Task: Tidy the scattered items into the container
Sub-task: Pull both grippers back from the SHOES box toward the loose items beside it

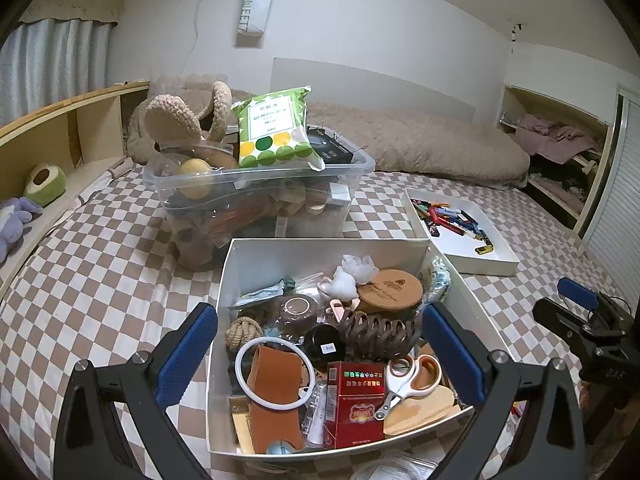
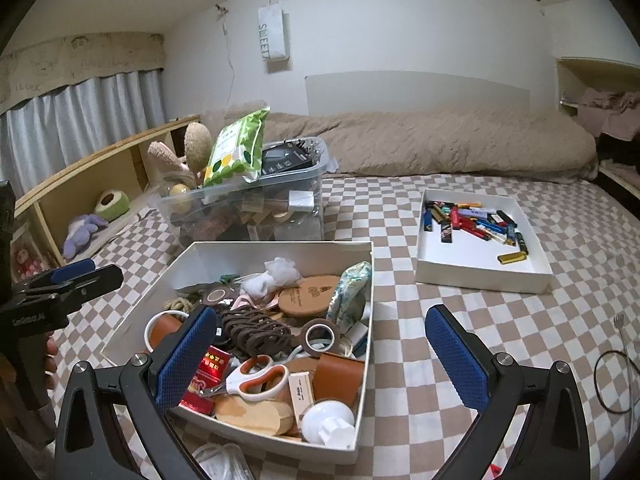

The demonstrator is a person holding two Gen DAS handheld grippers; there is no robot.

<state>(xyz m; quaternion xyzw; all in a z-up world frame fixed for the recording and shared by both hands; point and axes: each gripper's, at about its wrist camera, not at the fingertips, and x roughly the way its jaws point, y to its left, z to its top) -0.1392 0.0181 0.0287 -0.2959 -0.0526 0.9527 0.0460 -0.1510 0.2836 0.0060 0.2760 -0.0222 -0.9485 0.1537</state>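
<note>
You are working on a bed [image 2: 400, 360] with a checkered sheet. The white box [image 1: 224, 280] of clutter lies near, a clear bin [image 1: 352, 172] beyond, a lighter tray [image 2: 536, 276] far right. Your left claw [image 1: 320, 354] and right claw [image 2: 334, 358] hover wide, holding nothing.

— Nearest, on the brown-and-white checked bedspread [image 2: 420, 288]?
— White cardboard box [image 2: 280, 249] crammed full: orange-handled scissors [image 2: 256, 378], brown plastic hair claw [image 2: 252, 330], round cork coaster [image 2: 308, 294], red printed packet [image 2: 206, 376].
— Right gripper [image 2: 320, 360]?
— Blue-padded fingers [image 2: 456, 356] spread wide, nothing between; left finger over the box's near corner, right finger over bare bedspread.
— Further back?
— Shallow white tray [image 2: 480, 276] of coloured lighters [image 2: 472, 220] at right; clear plastic tub [image 2: 248, 208] behind, green dotted pouch [image 2: 236, 148] on top.
— Left edge?
— Left gripper [image 2: 60, 284], side-on, jaw gap unclear.
</note>
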